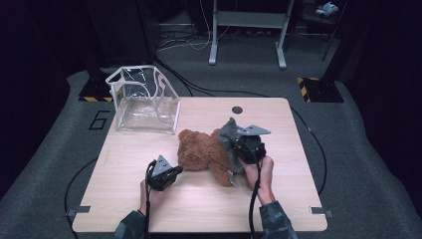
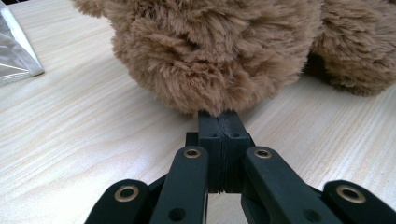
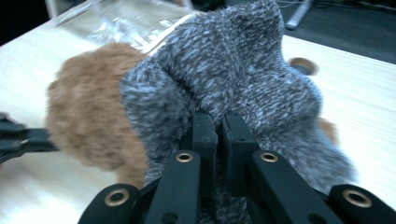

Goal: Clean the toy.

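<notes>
A brown teddy bear (image 1: 199, 152) lies in the middle of the wooden table (image 1: 199, 209). A grey knitted garment (image 1: 228, 135) covers its right part. My right gripper (image 1: 238, 145) is shut on that garment (image 3: 243, 70), and the knit bunches up around its closed jaws (image 3: 219, 122). Brown fur (image 3: 88, 107) shows to the left of the knit. My left gripper (image 1: 178, 171) is at the bear's left end. Its jaws are pressed together (image 2: 219, 116), their tips touching the fur (image 2: 210, 51). Whether they pinch a tuft I cannot tell.
A clear plastic bag with white trim (image 1: 144, 99) stands open at the table's far left corner. A round cable hole (image 1: 237, 109) sits near the far edge. Cables trail over both near edges. Metal frame legs (image 1: 246, 30) stand on the floor beyond.
</notes>
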Demonstrator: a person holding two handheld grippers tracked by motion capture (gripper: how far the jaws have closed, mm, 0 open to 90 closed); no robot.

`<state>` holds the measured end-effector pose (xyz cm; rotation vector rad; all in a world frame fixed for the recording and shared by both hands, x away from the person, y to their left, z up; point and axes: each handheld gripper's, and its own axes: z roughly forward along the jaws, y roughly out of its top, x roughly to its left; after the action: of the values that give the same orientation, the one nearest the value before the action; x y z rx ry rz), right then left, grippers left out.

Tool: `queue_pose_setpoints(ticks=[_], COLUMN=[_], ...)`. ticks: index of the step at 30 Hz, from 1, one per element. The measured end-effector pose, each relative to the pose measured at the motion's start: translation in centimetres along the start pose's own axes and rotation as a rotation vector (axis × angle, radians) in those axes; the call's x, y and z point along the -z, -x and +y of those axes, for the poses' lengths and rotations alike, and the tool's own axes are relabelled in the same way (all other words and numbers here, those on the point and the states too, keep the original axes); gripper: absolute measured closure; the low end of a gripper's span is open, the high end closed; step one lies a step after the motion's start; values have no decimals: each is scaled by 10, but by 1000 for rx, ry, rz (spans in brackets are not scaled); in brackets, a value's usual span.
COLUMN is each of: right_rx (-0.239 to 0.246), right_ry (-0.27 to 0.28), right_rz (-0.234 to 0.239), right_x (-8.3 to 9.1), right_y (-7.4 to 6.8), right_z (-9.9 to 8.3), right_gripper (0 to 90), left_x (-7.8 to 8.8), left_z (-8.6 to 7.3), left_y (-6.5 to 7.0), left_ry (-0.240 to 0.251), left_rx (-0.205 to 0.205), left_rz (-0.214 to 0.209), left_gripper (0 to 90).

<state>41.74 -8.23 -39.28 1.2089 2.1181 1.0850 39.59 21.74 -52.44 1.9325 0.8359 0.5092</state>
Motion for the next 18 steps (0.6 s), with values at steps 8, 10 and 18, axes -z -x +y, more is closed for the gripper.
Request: queue_pose_setpoints(ticks=[8, 10, 18], right_rx=[56, 72, 32], right_ry=[-44, -63, -72], right_rz=[60, 45, 56], right_x=[-32, -40, -31], right_y=[-37, -44, -29], right_z=[-3, -5, -21], right_gripper=[854, 854, 855], left_x=[0, 1, 1], left_z=[0, 0, 0], left_y=[0, 0, -1], left_ry=[-3, -8, -7], left_rx=[2, 6, 1], left_rz=[-1, -9, -11], left_gripper=[896, 897, 896])
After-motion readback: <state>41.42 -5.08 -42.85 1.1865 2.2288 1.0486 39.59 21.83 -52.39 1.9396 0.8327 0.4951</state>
